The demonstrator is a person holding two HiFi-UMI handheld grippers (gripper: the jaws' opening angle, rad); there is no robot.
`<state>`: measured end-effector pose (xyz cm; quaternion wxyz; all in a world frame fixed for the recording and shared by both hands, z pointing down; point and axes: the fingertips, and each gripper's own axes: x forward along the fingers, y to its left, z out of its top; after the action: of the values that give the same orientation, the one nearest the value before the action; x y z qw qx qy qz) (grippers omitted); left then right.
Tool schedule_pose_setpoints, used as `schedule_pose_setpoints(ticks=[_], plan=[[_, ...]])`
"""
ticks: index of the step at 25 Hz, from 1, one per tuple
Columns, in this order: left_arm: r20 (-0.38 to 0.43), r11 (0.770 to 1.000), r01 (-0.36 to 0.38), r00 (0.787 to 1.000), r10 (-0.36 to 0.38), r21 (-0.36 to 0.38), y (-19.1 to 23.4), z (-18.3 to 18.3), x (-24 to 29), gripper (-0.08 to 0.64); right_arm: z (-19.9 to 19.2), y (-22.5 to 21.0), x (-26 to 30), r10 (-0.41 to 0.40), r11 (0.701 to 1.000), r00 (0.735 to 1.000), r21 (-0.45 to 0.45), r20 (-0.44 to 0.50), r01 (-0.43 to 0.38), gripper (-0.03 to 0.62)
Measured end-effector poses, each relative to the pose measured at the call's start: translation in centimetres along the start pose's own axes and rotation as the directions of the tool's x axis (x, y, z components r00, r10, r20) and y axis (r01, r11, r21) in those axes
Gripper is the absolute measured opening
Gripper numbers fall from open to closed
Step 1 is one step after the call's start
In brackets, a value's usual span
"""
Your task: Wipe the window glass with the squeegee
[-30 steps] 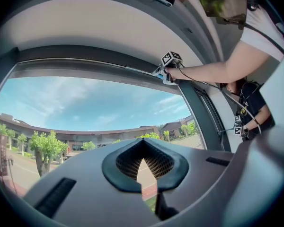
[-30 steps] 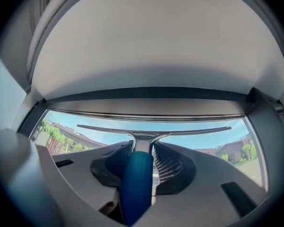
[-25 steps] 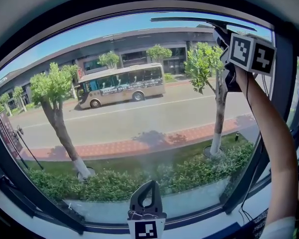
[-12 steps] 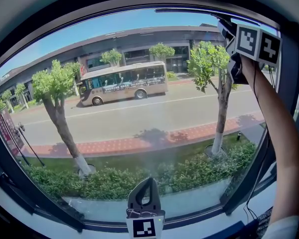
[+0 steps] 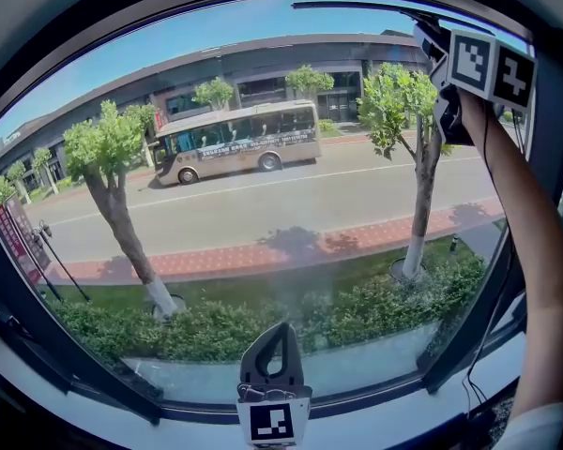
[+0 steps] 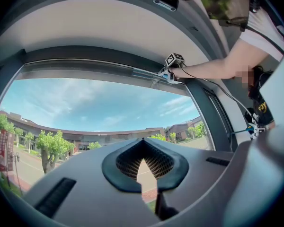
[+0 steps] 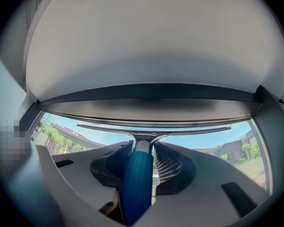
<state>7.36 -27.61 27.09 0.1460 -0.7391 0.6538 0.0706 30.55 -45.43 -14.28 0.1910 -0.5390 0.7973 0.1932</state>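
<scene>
Head view: right claw (image 5: 432, 47) is up at the top right corner of the glass (image 5: 197, 40), arm (image 5: 525, 242) fully stretched. Right gripper view shows it pinching the squeegee (image 7: 135, 178) by the blue handle. The handle runs straight between the jaws and the blade lies out front along the top edge of the pane, just under the frame (image 7: 146, 92). Blade looks to be on or right at the glass; contact can't be confirmed. Left claw (image 5: 281, 331) hangs low at the middle of the bottom edge, by the sill (image 5: 375, 420). Left gripper view has its jaws pressed together at the tips with nothing in them, so it's idle. Progress, my read: this is the top of a stroke, with the whole height of the pane under the blade left to pull. No wet streaks, suds or blade lines show, so I can't tell which strips are done. Faint haze in the lower middle of the glass, over the hedge (image 5: 375, 322), looks like it wants a pass. Blade covers only part of the width, so several side-by-side pulls seem needed. Surface: one big pane, dark frame, clear enough to show bus (image 5: 235, 143), trees (image 5: 108, 148) and road (image 5: 291, 204) sharply. Room: plain white ceiling (image 7: 146, 41) sits close above the top edge, so little headroom for the claw. Slanted dark post (image 5: 479, 317) stands at the right edge.
</scene>
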Motion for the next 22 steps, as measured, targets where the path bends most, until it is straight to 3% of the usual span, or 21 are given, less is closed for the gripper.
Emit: schedule_pose_setpoints(ticks=[11,13,18,22], plan=[[-0.032,0.999,0.033,0.999,-0.031,0.036,0.5,-0.5,0.0,0.002,-2.2,1.4,-1.6,0.003,1.0,1.0,-0.013,-0.01,-0.004,0.137],[0.003,0.996,0.066,0.998,-0.066,0.06,0.5,1.7,2.1,0.002,-2.3,1.4,-1.8,-0.002,1.0,1.0,-0.01,-0.008,0.002,0.137],[0.181,0.986,0.101,0.976,-0.124,0.129,0.5,11.9,7.6,0.002,-2.6,1.4,-1.7,-0.004,1.0,1.0,-0.012,-0.014,0.004,0.137],[0.252,0.984,0.131,0.955,-0.158,0.121,-1.0,16.0,9.4,0.002,-3.1,1.4,-1.9,-0.002,1.0,1.0,-0.006,-0.021,0.002,0.137]])
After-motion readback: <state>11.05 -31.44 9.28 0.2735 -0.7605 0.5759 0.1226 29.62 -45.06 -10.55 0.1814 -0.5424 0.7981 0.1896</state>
